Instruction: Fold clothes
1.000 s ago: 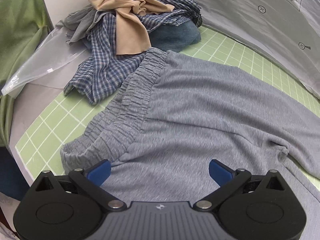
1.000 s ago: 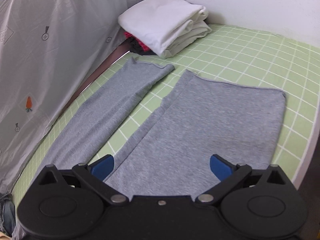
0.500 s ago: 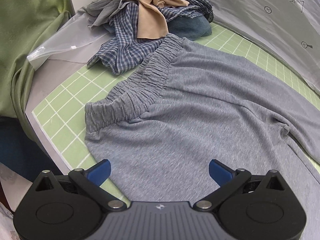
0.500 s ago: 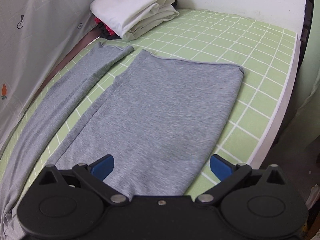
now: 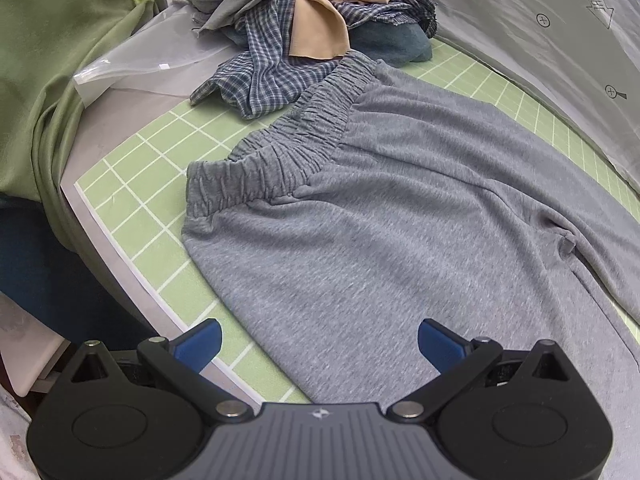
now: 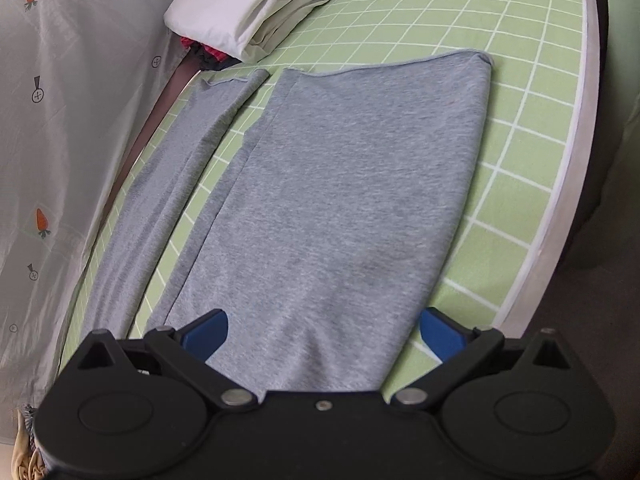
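Note:
Grey sweatpants (image 5: 400, 208) lie flat on a green gridded mat (image 5: 132, 184). Their gathered elastic waistband (image 5: 280, 144) shows in the left wrist view, running up toward a heap of clothes. My left gripper (image 5: 318, 344) hovers open above the hip area near the mat's front edge, with nothing between its blue pads. In the right wrist view the two legs (image 6: 340, 200) stretch away, the near one wide and the far one (image 6: 168, 184) narrow by the curtain. My right gripper (image 6: 324, 330) stands open over the near leg, holding nothing.
A heap of unfolded clothes (image 5: 316, 24) sits beyond the waistband: plaid, tan and denim pieces. A clear plastic bag (image 5: 136, 68) and green cloth (image 5: 60, 60) lie left. A folded white stack (image 6: 256, 8) rests past the leg hems. A patterned grey curtain (image 6: 60, 120) borders the table's far side.
Both grippers have drawn back toward the table's front edge. The waistband corner and front mat edge now show on the left, and the near leg's outer edge on the right.

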Tool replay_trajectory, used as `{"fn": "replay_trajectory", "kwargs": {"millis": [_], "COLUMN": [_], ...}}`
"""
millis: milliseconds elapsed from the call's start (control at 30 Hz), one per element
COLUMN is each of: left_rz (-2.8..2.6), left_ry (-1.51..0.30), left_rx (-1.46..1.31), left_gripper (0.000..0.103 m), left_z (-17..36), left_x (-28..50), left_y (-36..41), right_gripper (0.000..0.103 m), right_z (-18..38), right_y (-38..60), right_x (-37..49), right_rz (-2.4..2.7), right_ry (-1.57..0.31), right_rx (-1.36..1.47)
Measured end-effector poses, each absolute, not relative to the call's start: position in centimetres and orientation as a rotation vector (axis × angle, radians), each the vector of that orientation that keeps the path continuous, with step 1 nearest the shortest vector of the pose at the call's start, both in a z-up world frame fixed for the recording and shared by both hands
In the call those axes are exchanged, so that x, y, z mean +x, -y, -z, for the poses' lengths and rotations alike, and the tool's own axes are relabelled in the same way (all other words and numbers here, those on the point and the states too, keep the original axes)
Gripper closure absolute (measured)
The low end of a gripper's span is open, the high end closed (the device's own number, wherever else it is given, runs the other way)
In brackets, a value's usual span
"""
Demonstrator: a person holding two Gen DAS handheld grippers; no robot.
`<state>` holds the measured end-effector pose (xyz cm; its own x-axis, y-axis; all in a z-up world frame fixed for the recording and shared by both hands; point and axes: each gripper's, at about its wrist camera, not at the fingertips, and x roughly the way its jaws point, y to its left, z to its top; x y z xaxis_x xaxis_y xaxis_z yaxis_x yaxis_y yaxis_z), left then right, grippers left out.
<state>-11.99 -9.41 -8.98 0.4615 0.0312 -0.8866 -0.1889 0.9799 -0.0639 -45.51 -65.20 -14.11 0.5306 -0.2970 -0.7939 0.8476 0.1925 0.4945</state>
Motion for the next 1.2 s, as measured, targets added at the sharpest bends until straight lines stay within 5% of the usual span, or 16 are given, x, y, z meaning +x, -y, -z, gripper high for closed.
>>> {"fn": "replay_trajectory", "kwargs": {"millis": [767,1033,1200], "left_rz": [-0.300,-0.246,-0.225], "left_ry": [-1.048,-1.017,-1.008], "left_rx": [-0.123,-0.150,-0.165], "left_gripper": [0.011,0.032,0.062], "left_z": [11.6,11.8,11.4], "left_x": [-6.2,-5.0,-4.6], "left_y": [2.5,2.0,2.5], "right_gripper": [0.001,0.011,0.029], "right_z": [14.5,15.1,14.7], "right_y": [68.6,71.4,72.5], "right_x": [-43.0,-42.1,-42.3], "right_rz": [1.153,1.245,1.275], "right_ry": [-0.755,-0.809,-0.795], "right_rx": [0.831,0.701,0.706]}}
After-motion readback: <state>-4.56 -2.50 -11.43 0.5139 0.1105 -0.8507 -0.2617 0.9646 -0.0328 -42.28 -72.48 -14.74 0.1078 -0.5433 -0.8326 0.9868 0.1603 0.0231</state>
